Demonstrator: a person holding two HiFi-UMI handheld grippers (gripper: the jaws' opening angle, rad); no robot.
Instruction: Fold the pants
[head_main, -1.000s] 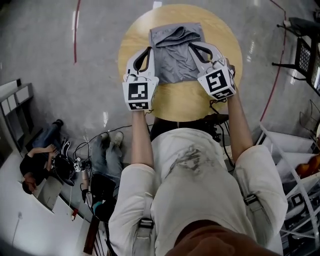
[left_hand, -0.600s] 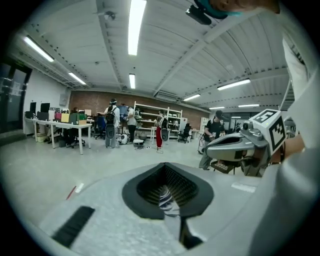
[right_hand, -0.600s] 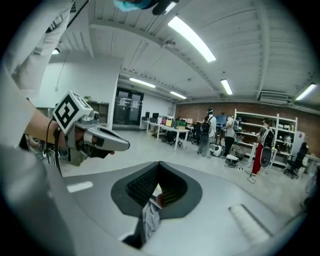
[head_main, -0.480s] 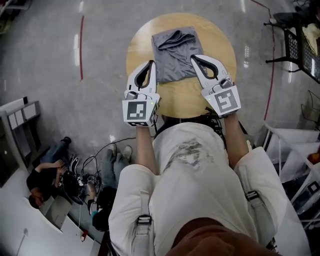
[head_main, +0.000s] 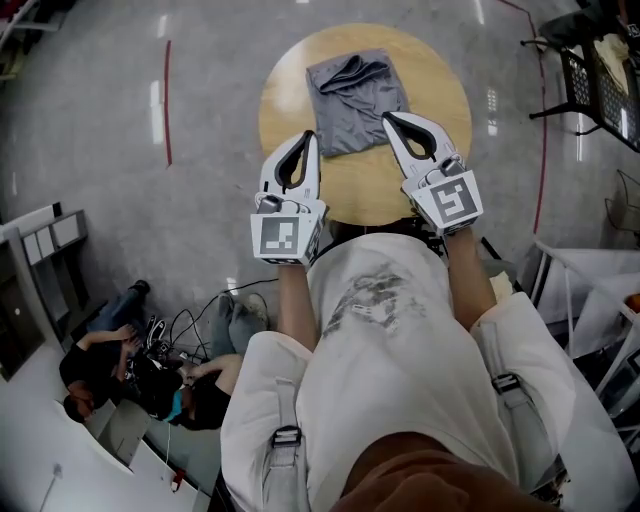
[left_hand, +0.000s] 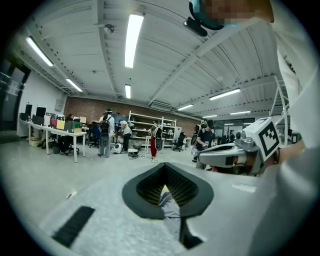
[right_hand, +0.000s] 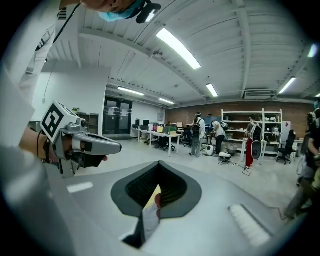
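While the grey pants (head_main: 355, 105) lie folded into a rough rectangle on the far half of the round wooden table (head_main: 437, 100), both grippers are held up in front of the person, side by side and well apart. From the head view, the left gripper (head_main: 313, 137) has its tips over the near left corner of the cloth, and the right gripper (head_main: 388, 118) has its tips over the near right corner. The upper part of the pants is bunched into a soft ridge, while the lower part is smooth.

Each gripper view looks out nearly level across a large workroom, with the jaws in the foreground. The left gripper's jaws are pressed together with nothing between them. Only a sliver of grey cloth and yellow table top shows through the black-rimmed opening behind the tips. The right gripper's jaws are likewise pressed together and empty, with the same sliver showing through. Each gripper also appears at the edge of the other's view, and its marker cube (head_main: 283, 236) faces up towards the head camera.

Beyond the jaws are long ceiling lights (left_hand: 132, 32), shelving (right_hand: 250, 127) and desks, and several people standing about. On the floor at the lower left of the head view, a person (head_main: 95, 365) sits among cables — beside a red line (head_main: 167, 100) painted on the grey floor.
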